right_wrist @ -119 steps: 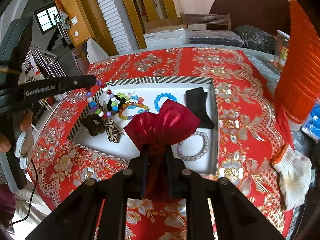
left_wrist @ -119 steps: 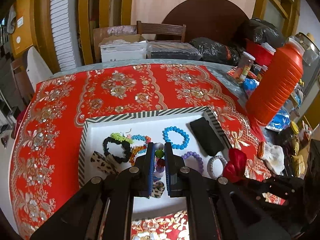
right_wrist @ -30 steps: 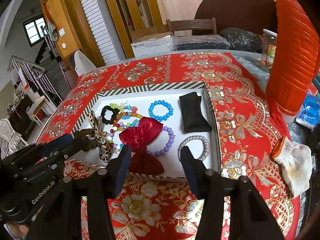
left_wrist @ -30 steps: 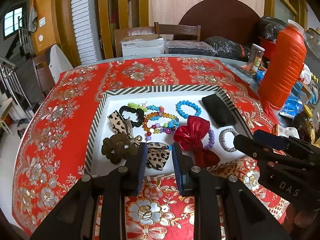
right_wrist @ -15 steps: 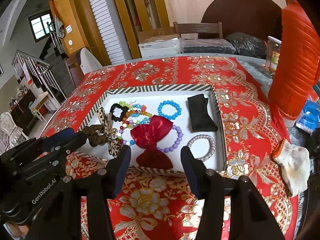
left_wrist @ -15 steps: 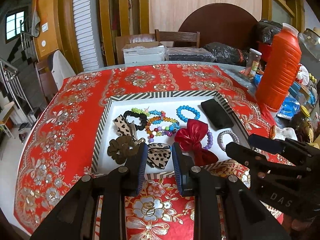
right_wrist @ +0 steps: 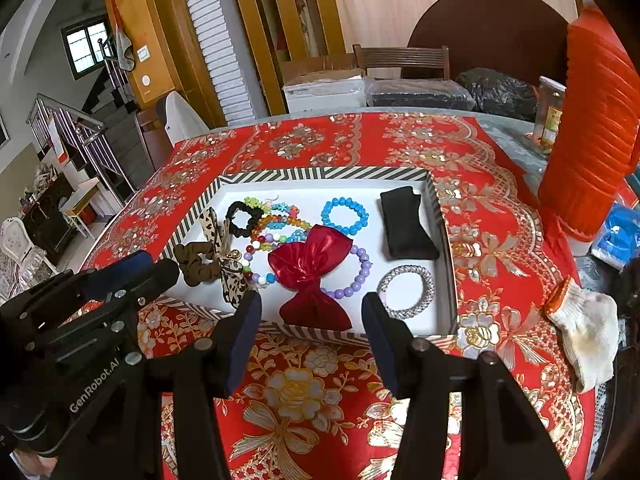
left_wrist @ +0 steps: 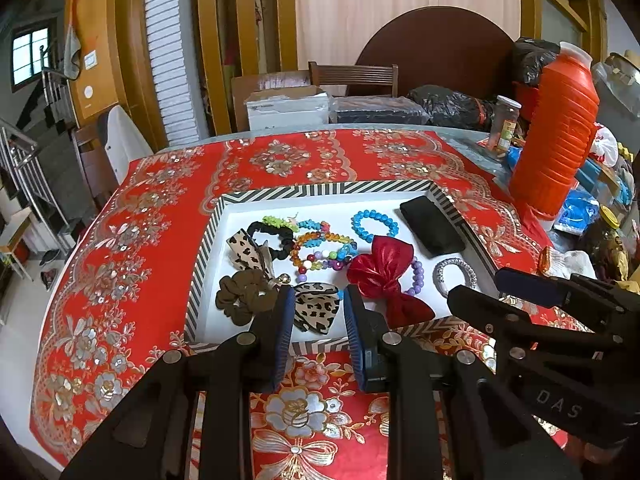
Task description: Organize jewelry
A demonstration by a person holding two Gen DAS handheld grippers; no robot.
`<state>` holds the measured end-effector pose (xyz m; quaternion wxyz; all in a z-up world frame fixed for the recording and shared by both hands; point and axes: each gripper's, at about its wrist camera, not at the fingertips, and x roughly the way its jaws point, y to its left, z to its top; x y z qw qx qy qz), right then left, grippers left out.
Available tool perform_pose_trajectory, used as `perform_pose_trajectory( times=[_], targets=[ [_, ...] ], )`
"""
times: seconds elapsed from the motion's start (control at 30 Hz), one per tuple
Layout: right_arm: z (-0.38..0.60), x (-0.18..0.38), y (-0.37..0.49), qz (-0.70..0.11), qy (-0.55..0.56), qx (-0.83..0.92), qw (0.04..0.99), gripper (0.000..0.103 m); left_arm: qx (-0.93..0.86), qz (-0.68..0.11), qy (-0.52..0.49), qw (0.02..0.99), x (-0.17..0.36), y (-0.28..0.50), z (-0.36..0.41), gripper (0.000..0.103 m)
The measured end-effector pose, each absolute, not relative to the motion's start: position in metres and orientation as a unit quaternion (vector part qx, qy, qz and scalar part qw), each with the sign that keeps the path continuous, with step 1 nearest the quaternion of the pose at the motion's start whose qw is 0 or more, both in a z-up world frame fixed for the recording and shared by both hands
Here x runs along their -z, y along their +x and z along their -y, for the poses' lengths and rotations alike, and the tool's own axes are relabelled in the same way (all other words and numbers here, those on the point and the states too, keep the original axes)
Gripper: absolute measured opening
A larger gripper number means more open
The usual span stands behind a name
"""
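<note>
A striped-rim white tray [left_wrist: 320, 191] [right_wrist: 320, 174] sits on the red tablecloth. In it lie a red bow [left_wrist: 384, 270] [right_wrist: 310, 276], a blue bead bracelet [left_wrist: 375, 223] [right_wrist: 345, 216], a purple bead bracelet [right_wrist: 360, 276], a silver bangle [left_wrist: 456, 276] [right_wrist: 406, 291], a black pouch [left_wrist: 432, 230] [right_wrist: 404, 228], a brown scrunchie [left_wrist: 244, 296] [right_wrist: 196, 266], leopard bows [left_wrist: 316, 310] and mixed beads. My left gripper [left_wrist: 316, 312] is open and empty above the tray's near rim. My right gripper [right_wrist: 312, 320] is open and empty, just short of the red bow.
A tall orange ribbed jug [left_wrist: 554, 132] [right_wrist: 592, 128] stands right of the tray. A white glove [right_wrist: 584, 328] lies at the right. Boxes, black bags and a chair [left_wrist: 352, 76] stand behind the table. Stairs lie off to the left.
Four seconds ago the left gripper held a bead bracelet and the right held the red bow; both now lie in the tray. Both grippers have opened and drawn back towards me.
</note>
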<state>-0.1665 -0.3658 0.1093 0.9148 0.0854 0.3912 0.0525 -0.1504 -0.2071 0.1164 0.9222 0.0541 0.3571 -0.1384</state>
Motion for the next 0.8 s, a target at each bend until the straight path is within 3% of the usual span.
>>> perform_pose_trajectory(
  times=[0.8],
  targets=[
    [0.3651,-0.109,-0.1649,-0.395,0.083,-0.053,0.913,0.055,0.132,-0.354,0.057,0.924,-0.1176,-0.1505,0.2091,0.036]
  ],
)
